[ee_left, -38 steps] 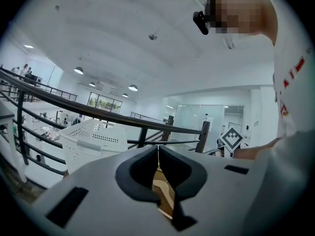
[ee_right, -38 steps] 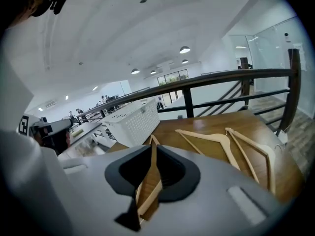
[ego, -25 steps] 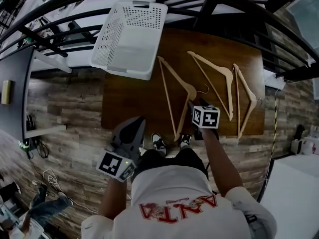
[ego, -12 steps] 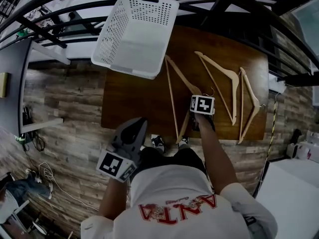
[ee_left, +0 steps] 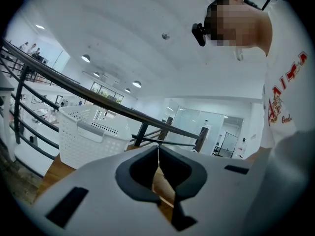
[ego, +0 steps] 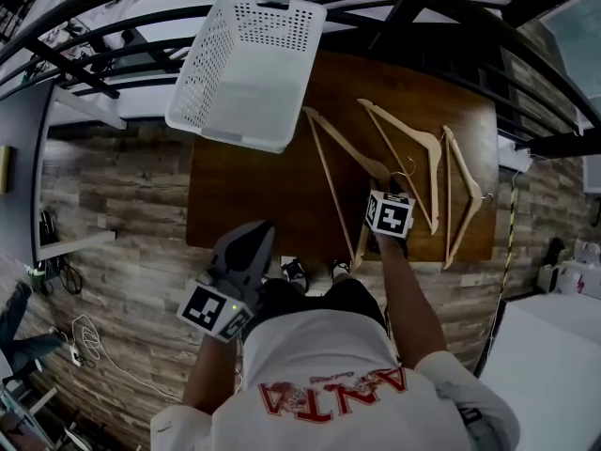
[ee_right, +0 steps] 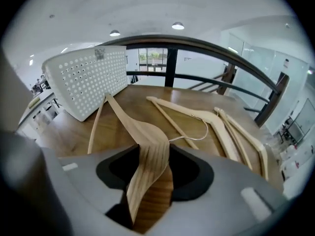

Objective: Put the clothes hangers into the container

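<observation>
**Head view:** a person in a white shirt with red lettering (ego: pixel 329 383) stands at a dark brown wooden surface (ego: pixel 244 195), a gripper in each hand; a white perforated plastic basket (ego: pixel 202 64) sits at the surface's far left corner, its open top facing the camera. Three pale wooden clothes hangers lie side by side on the surface to the right of the basket: the left-hand hanger (ego: pixel 346 140), the middle hanger (ego: pixel 435 186) and the right-hand hanger (ego: pixel 465 163). The right gripper (ego: pixel 387 194) reaches down over the left-hand hanger's shoulder, close to its wire hook; the left gripper (ego: pixel 255 233) is held near the person's waist, short of the surface's near edge.

**Left gripper view:** the jaws are closed, tips meeting, with nothing between them; beyond them stand the basket and a black metal railing (ee_left: pixel 141 132).

**Right gripper view:** the jaws stand apart and have just been closing; the curved shoulder of the left-hand hanger rises between them with a gap on either side, so neither pad presses on it. The hanger's far arm runs along the surface towards the basket, and its wire hook curls off to the right. The other two hangers lie further right on the surface, well apart from the basket at the far left.
</observation>
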A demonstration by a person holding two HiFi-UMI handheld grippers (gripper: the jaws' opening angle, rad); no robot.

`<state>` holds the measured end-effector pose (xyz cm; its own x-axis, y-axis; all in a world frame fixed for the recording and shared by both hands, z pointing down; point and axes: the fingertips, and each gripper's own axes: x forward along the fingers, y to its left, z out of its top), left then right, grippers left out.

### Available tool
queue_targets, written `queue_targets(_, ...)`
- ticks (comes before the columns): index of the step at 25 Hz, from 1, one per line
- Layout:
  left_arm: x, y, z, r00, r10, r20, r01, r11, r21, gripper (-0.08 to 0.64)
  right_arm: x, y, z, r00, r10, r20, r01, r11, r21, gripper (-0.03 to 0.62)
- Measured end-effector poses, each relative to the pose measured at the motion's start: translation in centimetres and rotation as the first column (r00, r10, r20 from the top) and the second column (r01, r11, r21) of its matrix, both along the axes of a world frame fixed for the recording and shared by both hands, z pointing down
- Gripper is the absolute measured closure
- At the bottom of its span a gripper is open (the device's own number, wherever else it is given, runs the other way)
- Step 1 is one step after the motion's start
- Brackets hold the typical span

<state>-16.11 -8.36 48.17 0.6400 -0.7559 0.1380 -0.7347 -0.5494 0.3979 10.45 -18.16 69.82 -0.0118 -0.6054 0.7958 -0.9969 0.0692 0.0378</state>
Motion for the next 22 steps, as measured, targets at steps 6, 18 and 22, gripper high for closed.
queue_targets(6,1.7,-0.4,-1.3,0.999,0.047,0.006,-0.048,0.998,0.031,0.546,2.2,0.1,-5.9,0.990,-0.066,-0.128,0.085,0.985,0.153,0.405)
queue_targets(18,3.4,-0.7,-4.9,0.999,0.054,0.003,-0.054,0.992,0.113,0.546,6.7,-1.5,-20.2,0.960,-0.079,-0.269,0.187,0.896,0.402,0.405)
queue_targets(22,2.4,-0.8,-6.0,1.000,0.013,0.008,-0.014,0.990,0.141,0.546,5.3,-4.6,-25.7,0.926,-0.146,-0.349,0.303,0.838,0.453,0.405)
